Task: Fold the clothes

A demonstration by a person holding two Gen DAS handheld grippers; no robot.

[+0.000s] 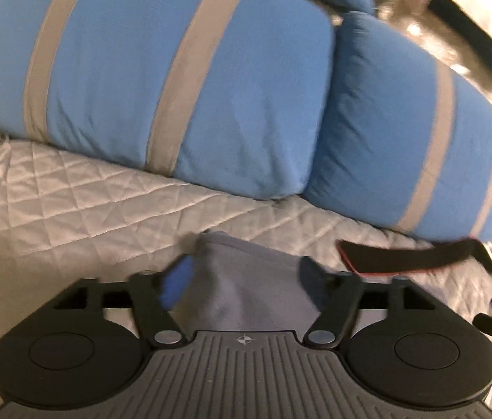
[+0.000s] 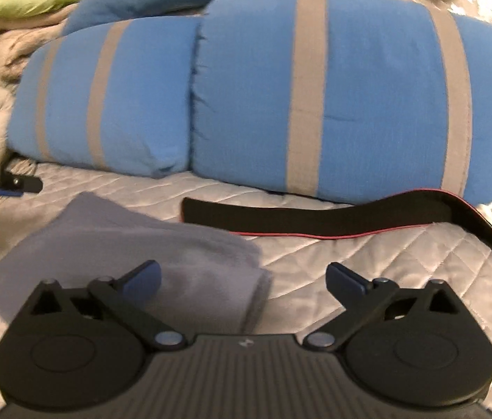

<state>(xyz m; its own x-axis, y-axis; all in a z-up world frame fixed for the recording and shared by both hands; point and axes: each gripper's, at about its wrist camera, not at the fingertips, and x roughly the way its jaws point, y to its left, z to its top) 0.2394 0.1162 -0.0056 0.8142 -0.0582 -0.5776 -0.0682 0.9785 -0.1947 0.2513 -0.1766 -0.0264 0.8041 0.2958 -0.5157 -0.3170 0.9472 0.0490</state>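
Observation:
A grey garment [image 2: 134,244] lies folded on the quilted bedspread [image 2: 385,272]. In the left wrist view the same grey cloth [image 1: 246,279] bunches between the fingers of my left gripper [image 1: 246,282], which stand open around it without pinching it. My right gripper [image 2: 244,279] is open and empty, its left finger [image 2: 144,277] over the garment's near right edge, its right finger over bare bedspread. The left gripper's tip [image 2: 12,181] shows at the left edge of the right wrist view.
Two blue pillows with grey stripes [image 2: 315,87] [image 1: 176,76] lie across the back of the bed. A black strap with red trim [image 2: 333,218] [image 1: 403,258] lies in front of them. Green and pink clothes [image 2: 12,3] are piled far left.

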